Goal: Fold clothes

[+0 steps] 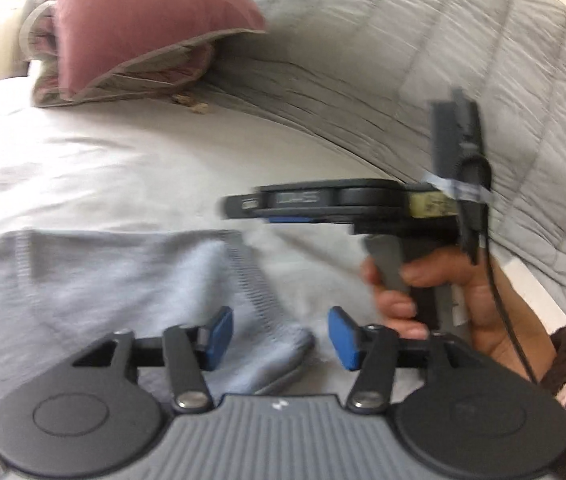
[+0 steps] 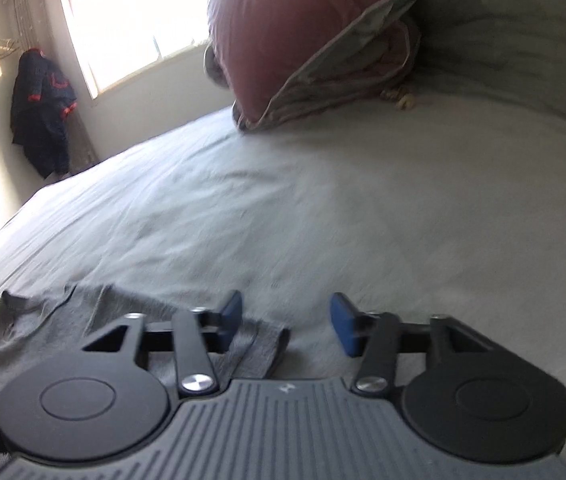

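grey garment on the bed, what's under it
The grey garment lies flat on the pale bed sheet, which shows all around it. Whether anything else lies beneath it cannot be seen, because the cloth covers that patch, and the gripper body hides its near edge.

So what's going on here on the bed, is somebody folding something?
A person is folding a light grey knit garment on a pale bedsheet, with a hand-held gripper in each hand. Both the left hand-held gripper and the right hand-held gripper have open jaws above the cloth and grip nothing. The garment lies partly folded. A folded pink quilt sits further up the bed.
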A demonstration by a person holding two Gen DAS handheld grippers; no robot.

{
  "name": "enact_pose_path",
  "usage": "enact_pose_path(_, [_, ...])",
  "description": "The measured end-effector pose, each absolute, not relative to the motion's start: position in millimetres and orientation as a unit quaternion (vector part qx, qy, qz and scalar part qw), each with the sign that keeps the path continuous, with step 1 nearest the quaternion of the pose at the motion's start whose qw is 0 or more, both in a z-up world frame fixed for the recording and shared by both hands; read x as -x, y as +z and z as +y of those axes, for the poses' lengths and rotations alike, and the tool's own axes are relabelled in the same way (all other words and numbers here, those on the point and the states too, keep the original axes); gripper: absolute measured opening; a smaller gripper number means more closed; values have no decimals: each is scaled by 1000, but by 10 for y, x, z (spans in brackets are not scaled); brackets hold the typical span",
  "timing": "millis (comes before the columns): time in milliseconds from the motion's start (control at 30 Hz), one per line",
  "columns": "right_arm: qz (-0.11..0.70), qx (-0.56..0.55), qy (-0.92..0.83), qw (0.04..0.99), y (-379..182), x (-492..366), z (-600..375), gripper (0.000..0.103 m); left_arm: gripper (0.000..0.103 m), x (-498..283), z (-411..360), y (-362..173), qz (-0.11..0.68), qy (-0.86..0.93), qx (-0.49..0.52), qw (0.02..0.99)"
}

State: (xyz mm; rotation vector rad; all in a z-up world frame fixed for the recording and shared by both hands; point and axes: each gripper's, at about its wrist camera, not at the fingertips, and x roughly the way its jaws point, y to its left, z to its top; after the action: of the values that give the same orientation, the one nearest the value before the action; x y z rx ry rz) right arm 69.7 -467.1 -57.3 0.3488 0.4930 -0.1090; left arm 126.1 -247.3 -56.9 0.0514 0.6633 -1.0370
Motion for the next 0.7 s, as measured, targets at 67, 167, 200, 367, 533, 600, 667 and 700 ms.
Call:
enact_pose_path(67, [228, -173, -55, 956, -506, -661, -4666, 55, 61, -1240, -2277, -503, 315, -454, -29, 833])
enact_pose_path(167, [210, -171, -56, 961, -361, -593, -4612, 56, 66, -1259, -1921, -371, 321, -398, -38, 858])
enact_pose_path(200, [205, -165, -58, 963, -305, -574, -4579, 58, 68, -1265, -1802, -328, 323, -379, -41, 866])
enact_pose_path(367, [201, -153, -61, 966, -6, -491, -4375, 68, 73, -1323, -1052, -193, 341, -276, -52, 897])
enact_pose_path(533, [216, -135, -37, 966, 321, -595, -3958, 73, 72, -1484, -249, -95, 367, -196, -29, 909])
enact_pose_path(600, [220, -118, -25, 968, 436, -693, -3747, 73, 72, -1559, 55, -59, 366, -167, -16, 915])
enact_pose_path(667, [224, -100, -13, 969, 543, -810, -3543, 73, 72, -1692, 257, -58, 362, -136, -16, 922])
enact_pose_path(700, [225, -93, -9, 970, 573, -898, -3456, 73, 72, -1783, 324, -76, 361, -128, -19, 923])
